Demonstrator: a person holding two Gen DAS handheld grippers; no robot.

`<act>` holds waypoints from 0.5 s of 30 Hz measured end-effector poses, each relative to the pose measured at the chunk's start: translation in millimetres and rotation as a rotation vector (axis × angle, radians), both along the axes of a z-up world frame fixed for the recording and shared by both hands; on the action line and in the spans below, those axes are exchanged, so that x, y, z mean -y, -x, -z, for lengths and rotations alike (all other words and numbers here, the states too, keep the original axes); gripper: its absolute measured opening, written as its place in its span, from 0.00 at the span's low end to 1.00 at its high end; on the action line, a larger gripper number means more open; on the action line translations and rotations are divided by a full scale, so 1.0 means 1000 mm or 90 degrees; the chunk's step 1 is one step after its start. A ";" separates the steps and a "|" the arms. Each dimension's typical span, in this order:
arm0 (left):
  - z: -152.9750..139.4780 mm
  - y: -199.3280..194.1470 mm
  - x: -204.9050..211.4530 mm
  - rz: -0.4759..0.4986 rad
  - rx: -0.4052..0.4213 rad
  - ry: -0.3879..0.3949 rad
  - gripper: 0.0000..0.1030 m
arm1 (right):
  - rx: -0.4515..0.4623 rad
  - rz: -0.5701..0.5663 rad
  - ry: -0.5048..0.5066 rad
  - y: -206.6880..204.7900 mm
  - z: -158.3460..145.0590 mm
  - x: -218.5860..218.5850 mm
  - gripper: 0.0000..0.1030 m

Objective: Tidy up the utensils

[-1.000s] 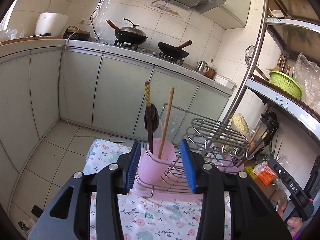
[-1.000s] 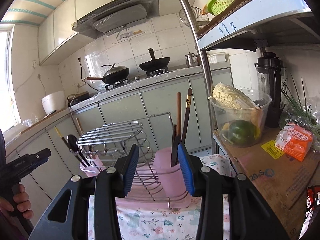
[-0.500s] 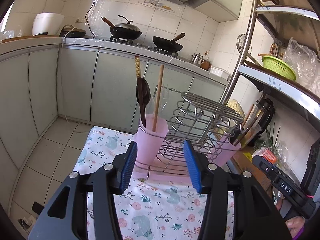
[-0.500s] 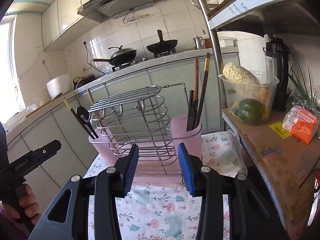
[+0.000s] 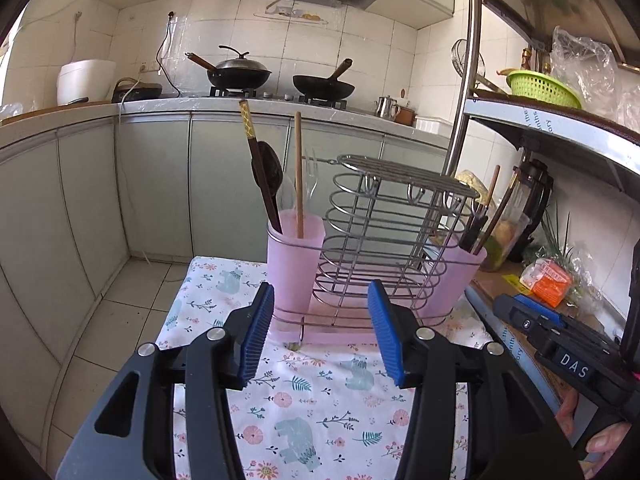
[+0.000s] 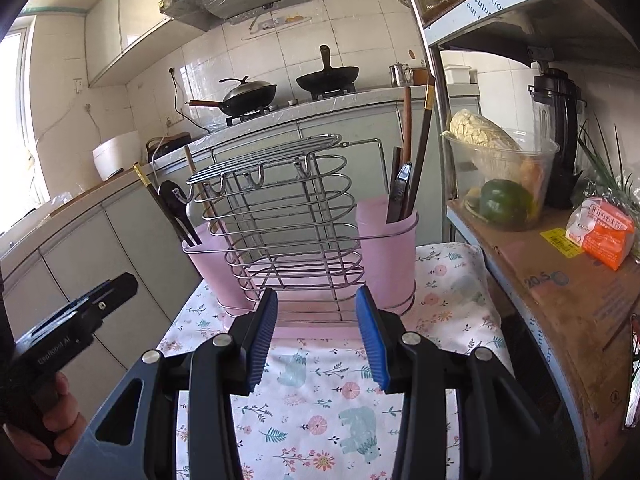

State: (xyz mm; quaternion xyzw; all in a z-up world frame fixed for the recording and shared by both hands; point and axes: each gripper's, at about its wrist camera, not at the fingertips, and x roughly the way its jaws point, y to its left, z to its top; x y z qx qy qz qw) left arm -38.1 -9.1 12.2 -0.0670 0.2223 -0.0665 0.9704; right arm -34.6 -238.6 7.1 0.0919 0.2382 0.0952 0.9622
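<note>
A wire utensil rack [image 5: 384, 240] on a pink base stands at the far end of a floral-cloth table [image 5: 320, 400]. Its left pink cup [image 5: 294, 264] holds dark chopsticks, a black spoon, a wooden stick and clear plastic cutlery. Its right pink cup [image 6: 386, 256] holds dark chopsticks, a wooden stick and a dark fork. My left gripper [image 5: 320, 336] is open and empty, a short way back from the rack. My right gripper [image 6: 316, 332] is open and empty, just in front of the rack [image 6: 288, 224]. Each gripper shows at the edge of the other's view.
A metal shelf unit [image 6: 540, 280] stands right of the table with a clear tub of vegetables [image 6: 500, 184], a blender [image 6: 560, 132] and an orange packet [image 6: 604, 232]. Kitchen cabinets and a hob with two woks [image 5: 280, 76] run behind. Tiled floor [image 5: 120, 320] lies left.
Both grippers have pulled back from the rack and risen, so the rack looks smaller and more tablecloth shows. Both stay open and empty.
</note>
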 end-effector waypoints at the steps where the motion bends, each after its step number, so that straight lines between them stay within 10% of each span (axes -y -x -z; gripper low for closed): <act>1: 0.001 0.000 0.000 0.000 -0.004 0.002 0.48 | -0.001 0.001 0.001 0.001 0.001 0.000 0.39; 15: 0.013 -0.001 0.014 -0.001 -0.026 -0.013 0.53 | -0.009 0.010 0.009 0.001 0.010 -0.001 0.54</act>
